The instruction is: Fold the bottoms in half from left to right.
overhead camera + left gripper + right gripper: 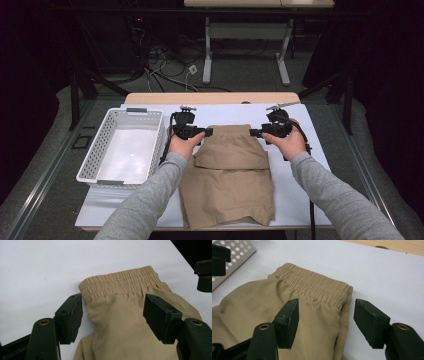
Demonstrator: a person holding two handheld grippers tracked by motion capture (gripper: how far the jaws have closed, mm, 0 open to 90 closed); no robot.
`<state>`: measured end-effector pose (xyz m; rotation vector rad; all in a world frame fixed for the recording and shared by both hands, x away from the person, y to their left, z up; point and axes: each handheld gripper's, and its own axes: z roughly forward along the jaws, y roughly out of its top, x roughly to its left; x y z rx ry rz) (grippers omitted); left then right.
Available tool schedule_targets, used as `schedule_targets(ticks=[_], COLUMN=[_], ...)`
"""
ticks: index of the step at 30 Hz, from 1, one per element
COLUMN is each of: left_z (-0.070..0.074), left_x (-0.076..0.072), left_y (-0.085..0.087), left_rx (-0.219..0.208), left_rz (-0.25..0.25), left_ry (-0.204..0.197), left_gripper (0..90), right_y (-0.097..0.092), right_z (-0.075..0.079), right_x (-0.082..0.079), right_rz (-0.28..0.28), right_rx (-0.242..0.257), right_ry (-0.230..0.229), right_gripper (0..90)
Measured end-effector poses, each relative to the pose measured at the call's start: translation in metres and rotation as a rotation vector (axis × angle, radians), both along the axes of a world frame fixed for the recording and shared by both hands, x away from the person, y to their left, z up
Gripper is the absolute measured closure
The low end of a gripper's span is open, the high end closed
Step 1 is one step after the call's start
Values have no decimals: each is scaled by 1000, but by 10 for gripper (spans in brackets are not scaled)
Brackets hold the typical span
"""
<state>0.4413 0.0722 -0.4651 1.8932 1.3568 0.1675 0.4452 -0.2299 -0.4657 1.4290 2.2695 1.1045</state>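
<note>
While both hover over tan shorts (227, 170), left claw (112, 315) apart, right claw (325, 321) apart, nothing gripped

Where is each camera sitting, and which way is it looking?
High view: above the person's side, looking forward and down at the table, shorts and basket; both forearms, the left gripper and the right gripper show.
Left gripper view: on the left gripper, looking along its open jaws at the shorts' waistband.
Right gripper view: on the right gripper, looking along its open jaws at the waistband's other end.
Shared: both gripper views show the waistband and the other gripper.
</note>
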Motion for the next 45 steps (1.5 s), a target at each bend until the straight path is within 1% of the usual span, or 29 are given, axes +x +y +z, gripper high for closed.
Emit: schedule_targets(ticks=[2, 4, 7, 12, 18, 23, 26, 29, 31, 32, 35, 40, 42, 45], left_z=[-1, -3, -7, -17, -29, -40, -44, -49, -53, -55, -60, -68, -70, -74], left_x=[4, 8, 14, 23, 36, 45, 48, 50, 52, 52, 54, 54, 54, 54], left_y=[-2, -5, -8, -14, -14, -12, -12, -15, -17, -18, -20, -17, -17, -16], left_rx=[8, 14, 24, 32, 47, 70, 71, 59, 57, 54, 48, 41, 35, 32], left_rz=[7, 14, 27, 40, 65, 85, 85, 76, 77, 80, 82, 84, 85, 85], left_ry=[0, 5, 15, 28, 38, 47, 56, 61, 67, 71, 75, 91, 96, 99], left_gripper=[320, 319, 316, 310, 310, 307, 307, 307, 307, 307, 299, 284, 284, 283], right_y=[2, 5, 9, 15, 16, 15, 14, 13, 13, 14, 15, 16, 16, 16], right_z=[-1, -3, -6, -17, -30, -38, -42, -47, -49, -51, -53, -59, -61, -64], right_x=[5, 9, 16, 28, 38, 45, 49, 51, 53, 53, 54, 55, 56, 56], right_rz=[-9, -16, -25, -53, -84, -110, -126, -137, -136, -143, -141, -148, -153, -156], right_rx=[1, -14, -28, -47, -41, -43, -36, -34, -34, -35, -35, -41, -46, -45], right_ry=[-2, 9, 7, 16, 44, 59, 73, 95, 96, 105, 112, 133, 151, 154], right_gripper=[361, 361, 358, 354, 355, 355, 356, 355, 355, 355, 357, 359, 360, 366])
